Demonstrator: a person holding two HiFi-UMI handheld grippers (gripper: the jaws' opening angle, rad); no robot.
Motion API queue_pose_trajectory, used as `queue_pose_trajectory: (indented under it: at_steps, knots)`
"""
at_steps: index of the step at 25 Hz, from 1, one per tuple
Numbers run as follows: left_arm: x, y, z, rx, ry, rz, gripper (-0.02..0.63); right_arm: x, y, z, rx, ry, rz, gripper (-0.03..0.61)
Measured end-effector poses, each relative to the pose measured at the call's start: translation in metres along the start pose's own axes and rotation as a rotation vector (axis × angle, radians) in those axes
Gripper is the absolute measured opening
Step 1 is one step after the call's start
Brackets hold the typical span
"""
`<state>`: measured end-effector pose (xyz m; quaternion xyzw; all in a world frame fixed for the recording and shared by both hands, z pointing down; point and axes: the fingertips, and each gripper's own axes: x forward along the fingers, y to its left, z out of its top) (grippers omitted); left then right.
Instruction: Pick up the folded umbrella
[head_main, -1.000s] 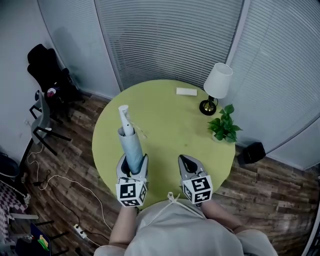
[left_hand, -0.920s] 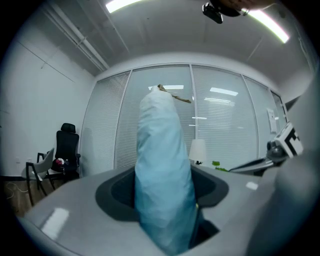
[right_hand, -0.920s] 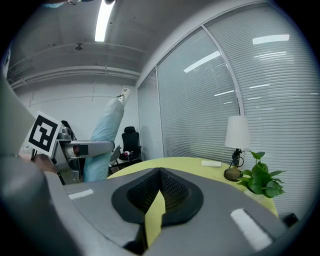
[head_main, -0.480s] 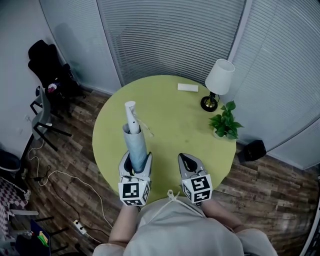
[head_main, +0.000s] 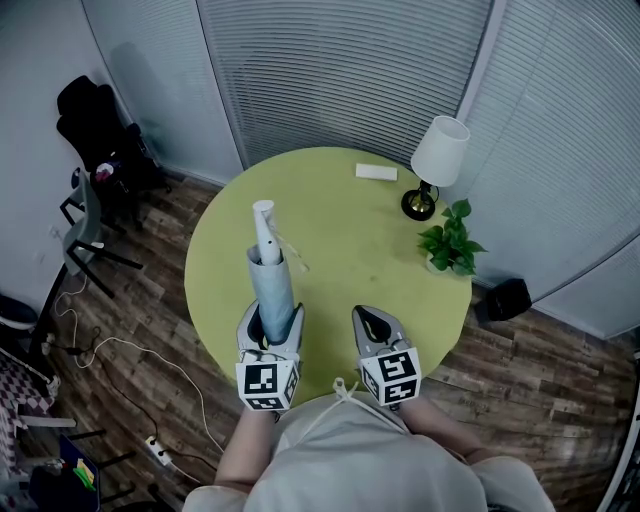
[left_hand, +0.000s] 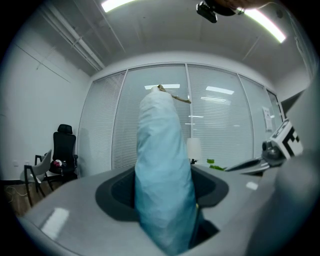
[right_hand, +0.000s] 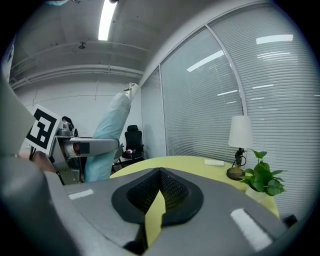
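Note:
The folded umbrella (head_main: 272, 288) is light blue, and its white handle (head_main: 264, 222) points away from me over the round yellow-green table (head_main: 340, 250). My left gripper (head_main: 270, 318) is shut on its lower end and holds it lifted and tilted upward. In the left gripper view the umbrella (left_hand: 162, 190) fills the space between the jaws. My right gripper (head_main: 368, 320) hovers beside it over the table's near edge, shut and empty. In the right gripper view the jaw tips (right_hand: 160, 172) meet, and the umbrella (right_hand: 107, 135) rises at the left.
At the table's far right stand a white-shaded lamp (head_main: 438, 165) and a small potted plant (head_main: 450, 245), with a flat white box (head_main: 375, 172) near the far edge. Black office chairs (head_main: 95, 130) stand at the left. Cables and a power strip (head_main: 160, 455) lie on the wooden floor.
The head view has shifted slightly. Both grippers and the held umbrella keep their places.

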<state>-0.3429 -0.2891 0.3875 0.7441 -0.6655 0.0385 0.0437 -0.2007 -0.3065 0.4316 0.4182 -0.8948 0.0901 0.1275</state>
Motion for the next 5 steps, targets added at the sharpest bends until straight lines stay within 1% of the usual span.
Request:
queue_pose_trajectory:
  at_steps: [5]
  knots:
    - [-0.0046, 0.0006, 0.0029, 0.015, -0.011, -0.004, 0.287, -0.0014, 0.0049, -0.0024, 0.001, 0.003, 0.001, 0.000]
